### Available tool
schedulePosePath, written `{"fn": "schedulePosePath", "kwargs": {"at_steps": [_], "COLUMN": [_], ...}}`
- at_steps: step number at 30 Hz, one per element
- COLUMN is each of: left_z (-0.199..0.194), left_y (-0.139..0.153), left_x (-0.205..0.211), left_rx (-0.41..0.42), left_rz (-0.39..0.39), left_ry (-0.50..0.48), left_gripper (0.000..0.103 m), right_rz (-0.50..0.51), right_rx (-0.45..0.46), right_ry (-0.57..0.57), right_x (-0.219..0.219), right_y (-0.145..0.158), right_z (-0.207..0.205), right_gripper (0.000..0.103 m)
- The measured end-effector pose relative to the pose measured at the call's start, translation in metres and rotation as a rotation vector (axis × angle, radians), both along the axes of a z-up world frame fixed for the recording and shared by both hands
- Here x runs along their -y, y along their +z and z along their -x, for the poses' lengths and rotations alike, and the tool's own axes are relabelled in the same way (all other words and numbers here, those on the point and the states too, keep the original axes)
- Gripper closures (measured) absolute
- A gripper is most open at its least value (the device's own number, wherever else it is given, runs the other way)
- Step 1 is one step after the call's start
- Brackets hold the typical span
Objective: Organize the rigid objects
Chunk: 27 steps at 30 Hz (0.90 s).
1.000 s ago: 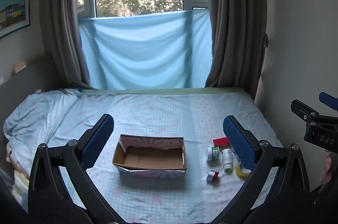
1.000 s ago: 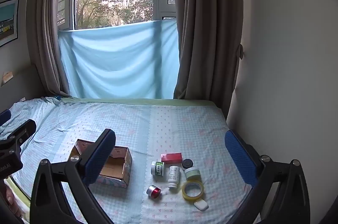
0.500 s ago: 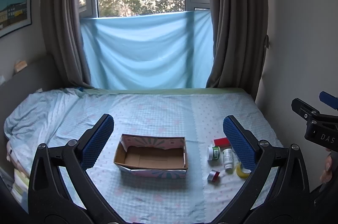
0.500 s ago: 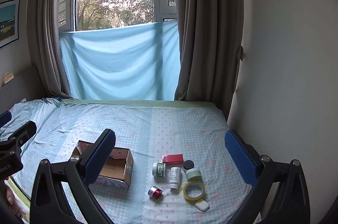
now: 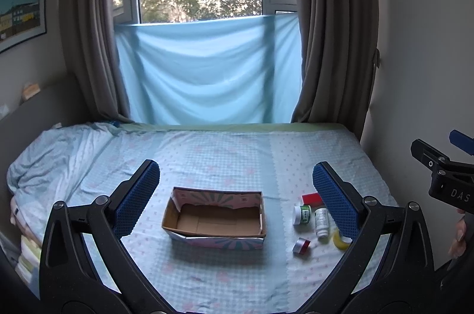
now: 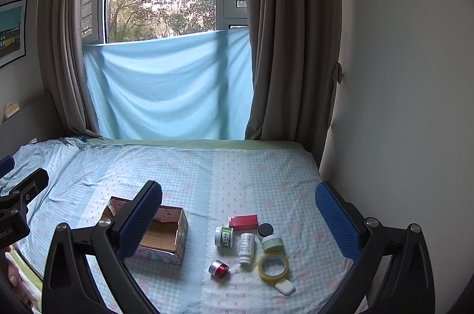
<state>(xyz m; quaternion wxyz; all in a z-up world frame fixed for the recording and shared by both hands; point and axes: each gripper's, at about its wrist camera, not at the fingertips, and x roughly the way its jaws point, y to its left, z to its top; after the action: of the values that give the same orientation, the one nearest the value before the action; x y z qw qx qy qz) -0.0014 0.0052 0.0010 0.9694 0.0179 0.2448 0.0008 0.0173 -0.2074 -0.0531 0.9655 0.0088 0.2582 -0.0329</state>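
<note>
An open cardboard box (image 5: 214, 220) (image 6: 164, 237) lies empty on the bed. To its right lies a cluster: a red box (image 6: 243, 222), a green-label jar (image 6: 224, 237), a white pill bottle (image 6: 246, 248), a black cap (image 6: 265, 229), a pale green jar (image 6: 272, 243), a yellow tape roll (image 6: 273, 266), a red and silver tin (image 6: 218, 269) and a white case (image 6: 285, 286). My left gripper (image 5: 235, 199) is open and empty, held above the box. My right gripper (image 6: 238, 220) is open and empty above the cluster.
The bed (image 6: 207, 171) has a blue checked sheet, rumpled at the left (image 5: 53, 154). A wall runs along the bed's right side (image 6: 400, 136). Curtains and a window with a blue cloth (image 5: 207, 73) stand behind the bed.
Both views have shifted slightly; the box and items sit a little further right in each frame. Both grippers stay open and empty.
</note>
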Motion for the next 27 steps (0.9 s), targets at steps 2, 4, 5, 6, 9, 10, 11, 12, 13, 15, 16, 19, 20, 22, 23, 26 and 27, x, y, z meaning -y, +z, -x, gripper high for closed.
{"fn": "schedulePosePath", "kwargs": {"at_steps": [2, 4, 5, 6, 9, 10, 11, 12, 13, 15, 16, 19, 20, 22, 23, 26, 27], "left_z": [0.0004, 0.0006, 0.0007, 0.0007, 0.0008, 0.0009, 0.0008, 0.0008, 0.0008, 0.0004, 0.0004, -0.0007, -0.0008, -0.0009, -0.0009, -0.0011, -0.0012], "left_y": [-0.0005, 0.0, -0.0002, -0.0003, -0.0009, -0.0007, -0.0008, -0.001, -0.001, -0.0006, -0.0007, -0.0004, -0.0003, -0.0001, -0.0001, -0.0003, -0.0001], "left_x": [-0.0004, -0.0019, -0.0022, -0.0025, -0.0033, -0.004, -0.0045, -0.0045, -0.0048, -0.0056, -0.0058, -0.0062, -0.0062, -0.0064, -0.0066, -0.0078, -0.0085], "left_rx": [0.0, 0.004, 0.004, 0.005, 0.004, 0.004, 0.004, 0.004, 0.004, 0.003, 0.003, 0.002, 0.002, 0.002, 0.002, 0.001, 0.001], "left_rz": [-0.002, -0.002, -0.002, -0.001, 0.002, 0.002, 0.002, 0.003, 0.004, 0.004, 0.004, 0.007, 0.006, 0.007, 0.007, 0.011, 0.012], "left_ry": [0.003, 0.006, 0.008, 0.01, 0.013, 0.014, 0.015, 0.014, 0.015, 0.015, 0.016, 0.015, 0.015, 0.016, 0.015, 0.016, 0.017], "left_gripper": [0.001, 0.001, 0.001, 0.001, 0.001, 0.001, 0.001, 0.001, 0.001, 0.001, 0.001, 0.001, 0.001, 0.001, 0.001, 0.001, 0.001], "right_rz": [0.002, 0.001, -0.002, -0.004, -0.003, -0.004, -0.004, -0.005, -0.004, -0.005, -0.005, -0.005, -0.005, -0.004, -0.005, -0.005, -0.004], "right_rx": [0.001, 0.002, 0.003, 0.003, 0.003, 0.003, 0.003, 0.003, 0.003, 0.002, 0.002, 0.001, 0.001, -0.002, -0.004, -0.008, -0.008], "right_ry": [-0.002, -0.004, -0.004, -0.004, -0.002, -0.002, -0.002, -0.001, -0.002, -0.001, -0.001, -0.001, -0.001, 0.0, 0.001, 0.004, 0.004], "right_x": [0.0, 0.0003, 0.0002, 0.0001, -0.0004, -0.0001, -0.0005, -0.0001, -0.0001, -0.0001, -0.0002, -0.0009, -0.001, -0.0025, -0.0028, -0.0033, -0.0037], "right_y": [0.0001, -0.0001, -0.0001, -0.0009, -0.0014, -0.0015, -0.0016, -0.0021, -0.0021, -0.0021, -0.0022, -0.0019, -0.0019, -0.002, -0.0025, -0.0031, -0.0029], "right_z": [-0.0001, -0.0007, -0.0009, -0.0012, -0.0007, -0.0007, -0.0007, -0.0007, -0.0007, -0.0007, -0.0006, -0.0005, -0.0005, -0.0009, -0.0009, -0.0015, -0.0012], "right_gripper": [0.0, 0.0, 0.0, 0.0, 0.0, 0.0, 0.0, 0.0, 0.0, 0.0, 0.0, 0.0, 0.0, 0.0, 0.0, 0.0, 0.0]}}
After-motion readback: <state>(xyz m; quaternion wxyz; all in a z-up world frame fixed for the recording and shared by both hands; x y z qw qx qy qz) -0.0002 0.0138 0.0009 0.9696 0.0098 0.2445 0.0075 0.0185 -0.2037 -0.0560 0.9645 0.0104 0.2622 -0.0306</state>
